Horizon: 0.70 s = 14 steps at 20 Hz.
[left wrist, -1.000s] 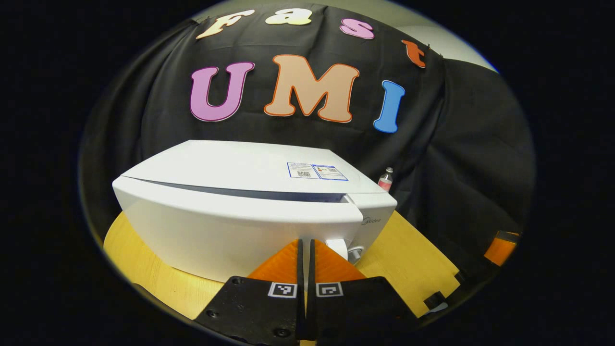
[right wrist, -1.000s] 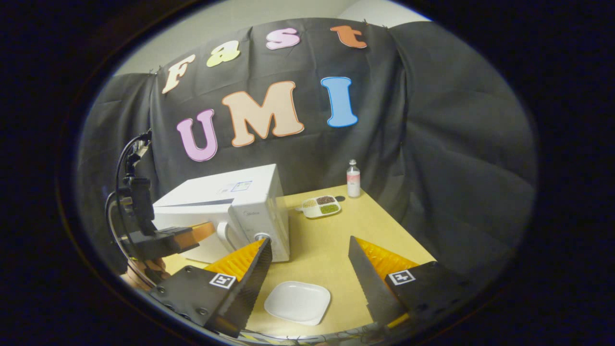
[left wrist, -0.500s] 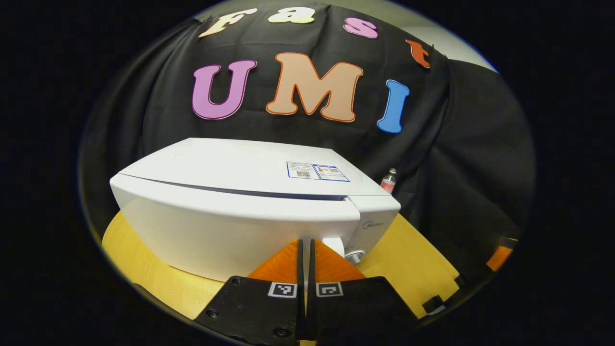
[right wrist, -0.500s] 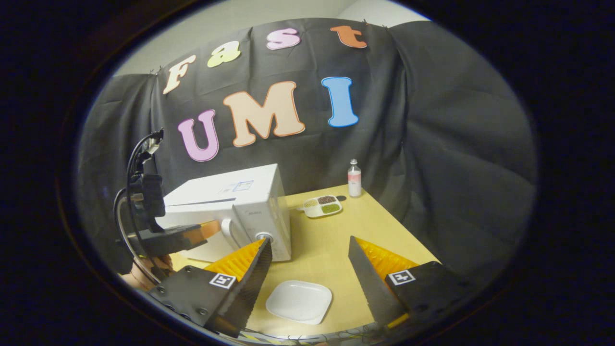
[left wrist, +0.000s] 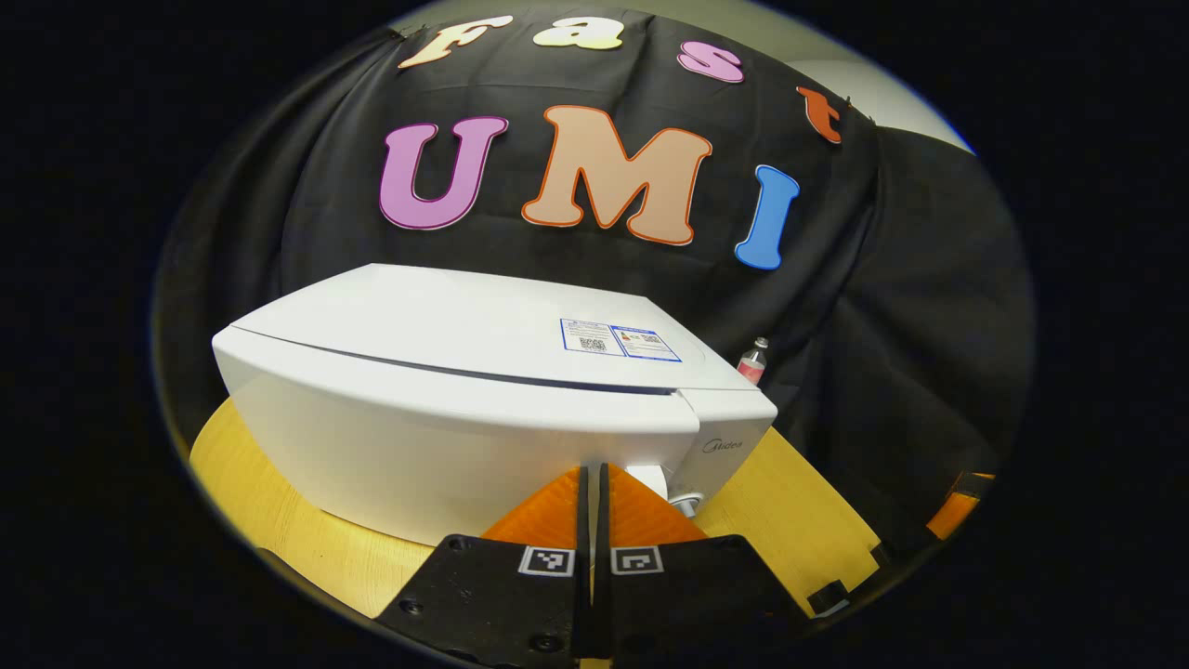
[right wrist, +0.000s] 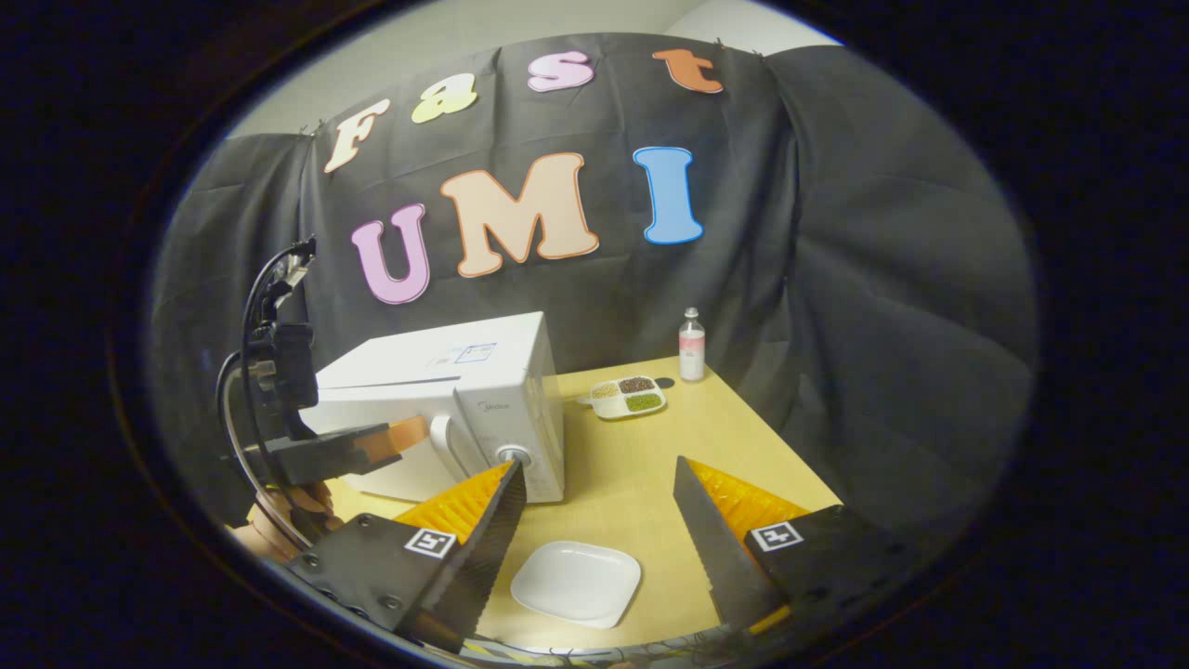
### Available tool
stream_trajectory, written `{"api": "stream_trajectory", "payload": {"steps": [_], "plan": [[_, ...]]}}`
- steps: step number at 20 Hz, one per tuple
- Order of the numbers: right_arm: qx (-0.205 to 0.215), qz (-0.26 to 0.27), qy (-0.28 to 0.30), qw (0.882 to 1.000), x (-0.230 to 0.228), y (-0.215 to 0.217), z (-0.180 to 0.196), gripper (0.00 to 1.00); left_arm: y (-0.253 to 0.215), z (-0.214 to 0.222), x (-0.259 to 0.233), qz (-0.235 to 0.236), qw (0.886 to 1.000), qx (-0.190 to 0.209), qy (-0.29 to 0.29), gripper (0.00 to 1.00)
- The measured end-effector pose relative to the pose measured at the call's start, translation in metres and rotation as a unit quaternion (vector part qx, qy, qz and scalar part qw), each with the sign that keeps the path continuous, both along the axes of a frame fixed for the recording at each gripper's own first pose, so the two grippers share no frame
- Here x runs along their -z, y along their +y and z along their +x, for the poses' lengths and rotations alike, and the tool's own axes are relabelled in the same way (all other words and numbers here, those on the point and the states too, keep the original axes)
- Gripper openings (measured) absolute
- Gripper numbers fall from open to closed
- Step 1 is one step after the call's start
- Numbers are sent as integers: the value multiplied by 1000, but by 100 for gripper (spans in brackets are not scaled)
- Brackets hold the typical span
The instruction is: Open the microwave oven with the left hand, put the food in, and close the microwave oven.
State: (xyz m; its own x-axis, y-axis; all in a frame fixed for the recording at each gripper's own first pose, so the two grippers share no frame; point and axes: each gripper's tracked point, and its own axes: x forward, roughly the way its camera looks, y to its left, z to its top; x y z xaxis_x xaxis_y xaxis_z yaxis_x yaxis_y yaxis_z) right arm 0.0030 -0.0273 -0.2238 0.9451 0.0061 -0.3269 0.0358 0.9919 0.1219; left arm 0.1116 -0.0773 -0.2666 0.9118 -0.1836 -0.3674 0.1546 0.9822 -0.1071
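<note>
left tool (left wrist: 592,476) clenched empty before white boxy microwave oven (left wrist: 464,409); right tool (right wrist: 599,483) released above white square plate (right wrist: 576,583)

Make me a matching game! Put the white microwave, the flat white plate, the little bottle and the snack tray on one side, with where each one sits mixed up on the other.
Things:
1. white boxy microwave oven
2. flat square white plate
3. small clear bottle with a pink band
4. white divided tray of grains

Places:
A. by the black cloth wall
B. between the orange fingers
C. left on the table
D. just right of the microwave

Pairs: 1-C, 2-B, 3-A, 4-D
</note>
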Motion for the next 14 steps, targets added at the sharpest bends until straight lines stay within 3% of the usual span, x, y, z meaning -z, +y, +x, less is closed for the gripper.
{"api": "stream_trajectory", "payload": {"steps": [14], "plan": [[-8, 7, -3, 1000, 0, 1, 6, 98, 1, 5, -2, -12, 1000, -8, -13, 0]]}}
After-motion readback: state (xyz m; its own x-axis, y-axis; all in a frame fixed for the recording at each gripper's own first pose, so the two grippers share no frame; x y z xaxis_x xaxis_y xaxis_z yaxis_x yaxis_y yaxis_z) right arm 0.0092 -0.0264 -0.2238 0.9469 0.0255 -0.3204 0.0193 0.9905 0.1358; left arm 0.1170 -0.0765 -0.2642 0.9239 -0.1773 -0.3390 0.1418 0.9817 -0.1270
